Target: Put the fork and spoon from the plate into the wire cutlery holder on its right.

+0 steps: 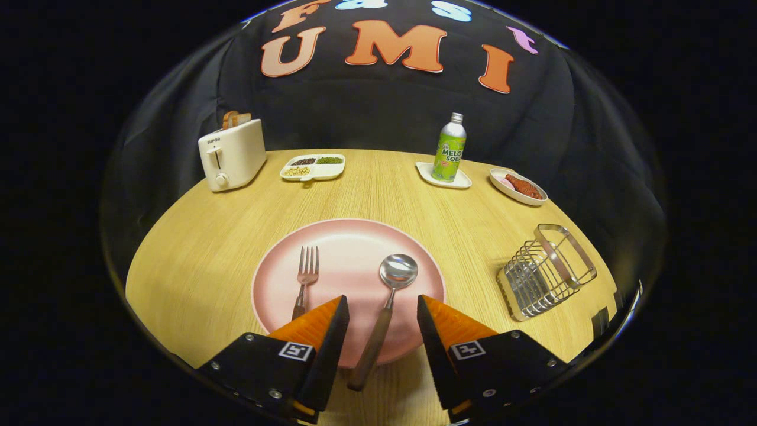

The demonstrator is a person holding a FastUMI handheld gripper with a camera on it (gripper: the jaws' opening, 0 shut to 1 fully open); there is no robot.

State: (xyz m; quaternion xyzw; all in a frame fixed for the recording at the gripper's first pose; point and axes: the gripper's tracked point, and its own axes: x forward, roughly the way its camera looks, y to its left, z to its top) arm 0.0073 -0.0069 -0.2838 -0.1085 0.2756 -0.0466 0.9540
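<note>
My claw hangs spread, the spoon lying between its fingers on the pink plate, bowl pointing away, wooden handle toward me. The fork lies parallel (tines away too). The wire cutlery holder sits right on the wooden surface.

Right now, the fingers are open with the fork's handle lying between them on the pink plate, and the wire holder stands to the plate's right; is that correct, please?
Not quite: in the gripper view it is the spoon whose handle lies between the open fingers, not the fork, which lies further left on the pink plate. The wire holder does stand to the plate's right.
</note>
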